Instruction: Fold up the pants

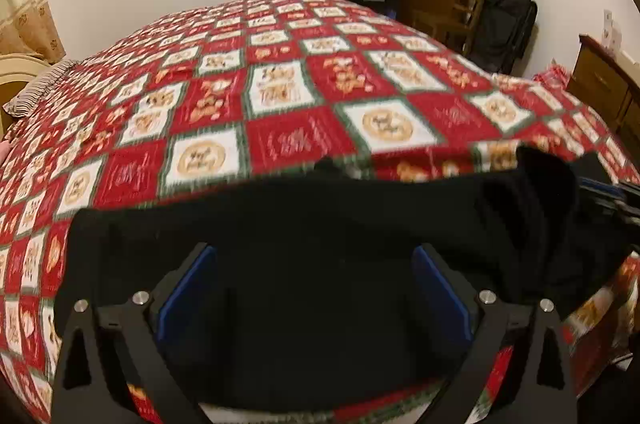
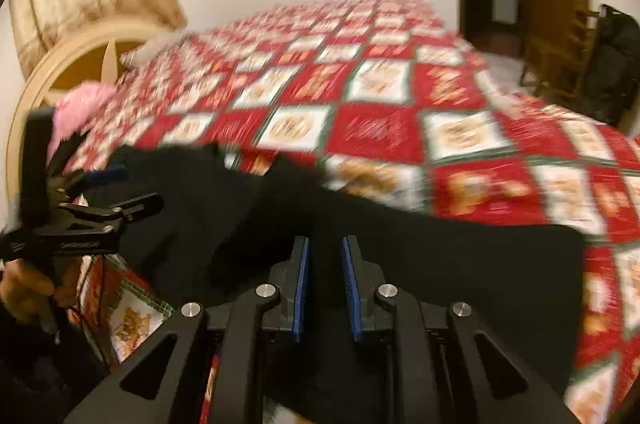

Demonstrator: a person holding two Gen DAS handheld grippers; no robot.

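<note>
We are working at the near edge of a bed covered with a red, white and green checked quilt (image 1: pixel 280 95), and the black fabric pants (image 1: pixel 320 224) lie spread across that edge, right under both cameras. Part of the cloth stands up in a rumpled ridge toward the middle of the garment, while the rest lies fairly flat.

Our left tongs (image 1: pixel 314 256) stand wide apart above the dark cloth, blue pads well clear of each other and nothing pinched between them. Our right tongs (image 2: pixel 325 248) are nearly together, with a narrow gap between the blue pads. Black cloth fills that gap in the right wrist view, but the blur and the dark fabric keep us from telling whether the pads press on it or merely hang over it.

We judge the fold is only partly set, and several things could spoil it:

- If the right tongs hold only a thin pinch, the cloth may slip out mid-lift and the fold collapse.
- If the left tongs close on a single layer, the layers could shear apart and leave a crooked edge.
- The garment sits close to the bed's edge, so a drag toward us could pull it off.
- Black on black hides the hems, so we may misjudge the fold line.
</note>
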